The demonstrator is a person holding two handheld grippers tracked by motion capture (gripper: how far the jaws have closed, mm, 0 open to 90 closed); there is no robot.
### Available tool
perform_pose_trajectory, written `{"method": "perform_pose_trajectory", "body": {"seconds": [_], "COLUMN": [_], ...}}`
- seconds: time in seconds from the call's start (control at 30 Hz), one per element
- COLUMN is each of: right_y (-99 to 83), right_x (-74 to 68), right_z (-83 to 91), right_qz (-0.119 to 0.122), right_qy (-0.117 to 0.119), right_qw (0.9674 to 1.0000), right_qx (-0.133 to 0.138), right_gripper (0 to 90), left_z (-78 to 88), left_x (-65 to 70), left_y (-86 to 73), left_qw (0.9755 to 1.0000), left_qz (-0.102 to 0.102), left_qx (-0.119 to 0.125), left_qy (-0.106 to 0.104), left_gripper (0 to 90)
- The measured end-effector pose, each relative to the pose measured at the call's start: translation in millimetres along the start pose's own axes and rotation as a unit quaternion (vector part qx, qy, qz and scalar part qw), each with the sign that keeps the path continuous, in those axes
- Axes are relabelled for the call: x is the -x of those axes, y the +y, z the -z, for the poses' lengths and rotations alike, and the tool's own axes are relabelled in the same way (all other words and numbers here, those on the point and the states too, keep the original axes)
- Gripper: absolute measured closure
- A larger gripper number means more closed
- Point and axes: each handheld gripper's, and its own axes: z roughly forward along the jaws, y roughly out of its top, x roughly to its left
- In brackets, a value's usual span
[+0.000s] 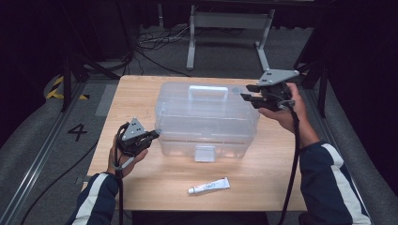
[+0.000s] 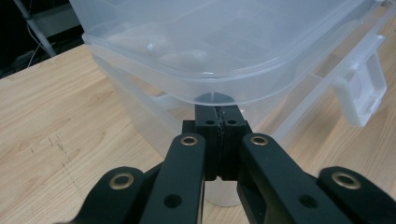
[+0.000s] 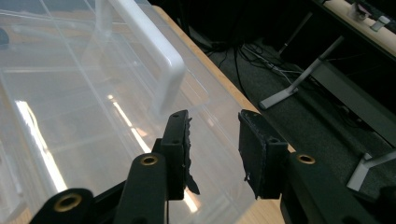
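Left tool (image 2: 218, 122) closed under the box lid (image 2: 196, 51) rim.

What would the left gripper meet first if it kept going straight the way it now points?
The left gripper, jaws shut, points at the clear plastic box. Its tips sit just under the lid's rim, so it would likely meet the box wall at once; whether it already touches is unclear.

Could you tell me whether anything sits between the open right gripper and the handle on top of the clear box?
Nothing visible does: the right gripper hovers by the clear box, with only lid between it and the handle.
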Motion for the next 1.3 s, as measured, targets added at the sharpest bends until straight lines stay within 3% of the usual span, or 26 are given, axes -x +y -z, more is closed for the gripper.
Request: {"method": "perform_pose_trajectory", "body": {"seconds": [0.17,0.3,0.5,0.67,1.0,1.3], "right_y": [-34.7,-59.2,-91.3,-113.7,-128.5,-125.6], "right_x": [5.5,6.1,6.9,2.4,-15.1,-22.8], "right_z": [19.8,26.0,24.8,15.4,-1.0,1.2], "right_qz": [-0.012,-0.021,-0.044,-0.048,-0.021,-0.006], "right_qy": [-0.020,-0.033,-0.032,-0.020,0.014,-0.002], "right_qw": [0.9996,0.9990,0.9983,0.9986,0.9996,0.9982], "right_qx": [0.017,0.022,0.022,0.012,0.017,0.060], "right_gripper": [62.6,61.3,59.3,55.4,51.2,53.7], "left_z": [0.7,1.3,2.6,3.3,4.0,4.4], "left_x": [-0.7,-1.6,-3.2,-4.6,-9.5,-8.5], "left_y": [1.5,3.4,8.7,12.6,22.7,26.0], "left_qw": [1.0000,1.0000,0.9999,0.9999,0.9996,0.9995], "left_qz": [-0.003,-0.006,-0.010,-0.013,-0.014,-0.021], "left_qx": [0.000,0.002,0.007,0.008,0.024,0.024], "left_qy": [0.001,0.001,0.003,0.005,0.002,0.005], "left_gripper": [89.7,89.7,89.8,89.7,89.7,88.6]}}
